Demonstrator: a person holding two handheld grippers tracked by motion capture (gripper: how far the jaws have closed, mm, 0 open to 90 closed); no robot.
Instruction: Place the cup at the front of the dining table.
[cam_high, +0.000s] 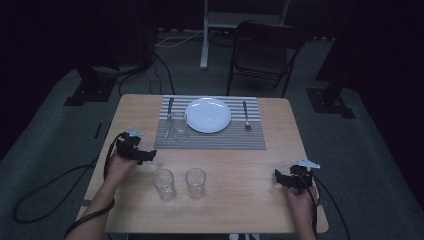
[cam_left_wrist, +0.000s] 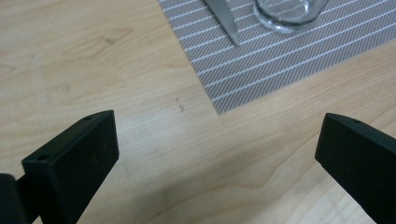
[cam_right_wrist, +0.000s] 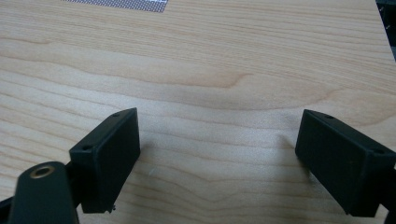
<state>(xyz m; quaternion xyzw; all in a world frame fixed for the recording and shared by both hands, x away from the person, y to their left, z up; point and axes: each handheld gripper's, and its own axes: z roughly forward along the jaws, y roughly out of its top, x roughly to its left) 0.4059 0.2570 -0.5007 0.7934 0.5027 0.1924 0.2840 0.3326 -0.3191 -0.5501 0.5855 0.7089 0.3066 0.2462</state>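
A striped grey placemat (cam_high: 215, 140) lies at the table's far middle, carrying a white plate (cam_high: 208, 114), a knife (cam_high: 169, 111) on its left, a fork (cam_high: 246, 115) on its right and a clear glass (cam_high: 178, 126) near the knife. Two more clear glasses (cam_high: 164, 184) (cam_high: 195, 182) stand on bare wood nearer me. My left gripper (cam_high: 143, 155) (cam_left_wrist: 217, 154) is open, hovering left of the placemat's near corner (cam_left_wrist: 219, 108), with nothing between its jaws. My right gripper (cam_high: 280, 178) (cam_right_wrist: 219, 161) is open over bare wood at the right front.
The wooden table (cam_high: 240, 165) has bare wood between and around the two near glasses. A black folding chair (cam_high: 262, 50) stands beyond the far edge. Cables trail on the floor at the left (cam_high: 45, 195).
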